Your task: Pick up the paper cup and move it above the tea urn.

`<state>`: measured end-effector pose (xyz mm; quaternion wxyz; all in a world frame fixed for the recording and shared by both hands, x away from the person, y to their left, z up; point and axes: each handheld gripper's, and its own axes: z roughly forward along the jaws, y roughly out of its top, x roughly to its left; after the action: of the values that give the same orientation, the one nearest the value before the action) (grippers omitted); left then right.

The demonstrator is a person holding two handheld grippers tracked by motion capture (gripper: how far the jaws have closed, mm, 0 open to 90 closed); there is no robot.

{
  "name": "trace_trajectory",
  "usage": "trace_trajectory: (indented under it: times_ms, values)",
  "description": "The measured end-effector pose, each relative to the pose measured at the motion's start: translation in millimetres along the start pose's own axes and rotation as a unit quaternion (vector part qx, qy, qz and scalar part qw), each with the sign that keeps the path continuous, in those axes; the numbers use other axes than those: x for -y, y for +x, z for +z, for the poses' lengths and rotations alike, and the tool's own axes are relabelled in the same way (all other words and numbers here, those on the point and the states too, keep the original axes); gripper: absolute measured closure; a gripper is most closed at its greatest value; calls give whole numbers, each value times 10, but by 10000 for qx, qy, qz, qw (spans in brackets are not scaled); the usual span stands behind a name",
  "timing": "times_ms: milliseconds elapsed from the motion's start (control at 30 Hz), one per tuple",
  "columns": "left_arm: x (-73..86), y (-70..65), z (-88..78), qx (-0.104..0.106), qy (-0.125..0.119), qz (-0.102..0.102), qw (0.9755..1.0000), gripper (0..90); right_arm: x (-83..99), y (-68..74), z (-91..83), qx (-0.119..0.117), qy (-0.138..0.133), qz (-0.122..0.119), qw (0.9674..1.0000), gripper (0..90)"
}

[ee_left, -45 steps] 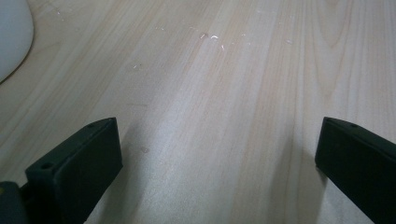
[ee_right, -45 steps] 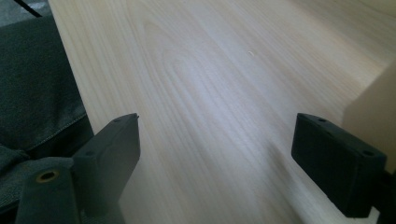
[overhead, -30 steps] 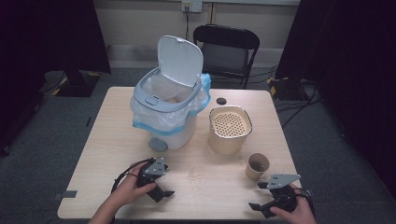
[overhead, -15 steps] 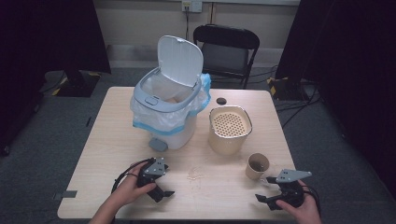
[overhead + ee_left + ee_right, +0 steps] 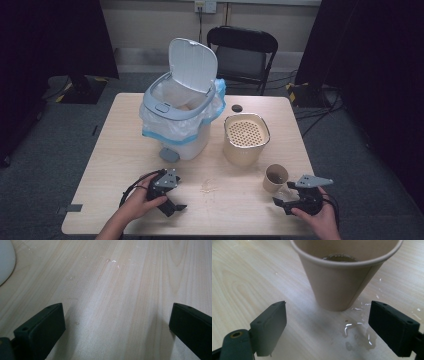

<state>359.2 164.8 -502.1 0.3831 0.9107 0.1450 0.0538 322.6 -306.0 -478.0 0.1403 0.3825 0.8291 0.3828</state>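
A tan paper cup (image 5: 275, 178) stands upright near the table's right front, with a little dark liquid at its bottom. My right gripper (image 5: 281, 204) sits just in front of it and to its right, held in a hand, jaws open. In the right gripper view the cup (image 5: 342, 277) rises just beyond the jaws of the right gripper (image 5: 328, 315), with nothing between them. A small puddle (image 5: 358, 332) lies at the cup's foot. My left gripper (image 5: 174, 206) rests at the table's left front, open over bare wood (image 5: 117, 312).
A white pedal bin (image 5: 180, 117) with a raised lid and a blue-edged liner stands mid-table. A beige pot with a perforated insert (image 5: 246, 137) is to its right, a small black disc (image 5: 236, 108) behind. Droplets (image 5: 207, 187) mark the wood. A chair (image 5: 242, 50) stands beyond the table.
My right gripper has shifted slightly to the right and farther from the table's front edge, beside the cup. The left gripper and everything else have stayed put.
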Motion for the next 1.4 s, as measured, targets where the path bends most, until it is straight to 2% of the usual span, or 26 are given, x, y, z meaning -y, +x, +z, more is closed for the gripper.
trace_trajectory:
  times_ms: [433, 633, 967, 1100, 1400]
  values:
    - [0, 0, 0, -1, -2, -2, 10000, 0, -84, -25, 141, 202, -438, 37, 9988, 154]
    - [0, 0, 0, 0, -1, -1, 10000, 0, -100, -38, 189, 152, -617, 116, 9979, 158]
    - [0, 0, 0, 0, -1, 1, 10000, 0, -81, -71, 244, 96, -1041, 207, 9943, 170]
    - [0, 0, 0, 0, -3, -2, 10000, 0, -64, -91, 256, 58, -1128, 238, 9933, 175]
    - [0, -1, 0, -7, -3, -2, 10000, 0, -96, -60, 280, 36, -1451, 129, 9893, 207]
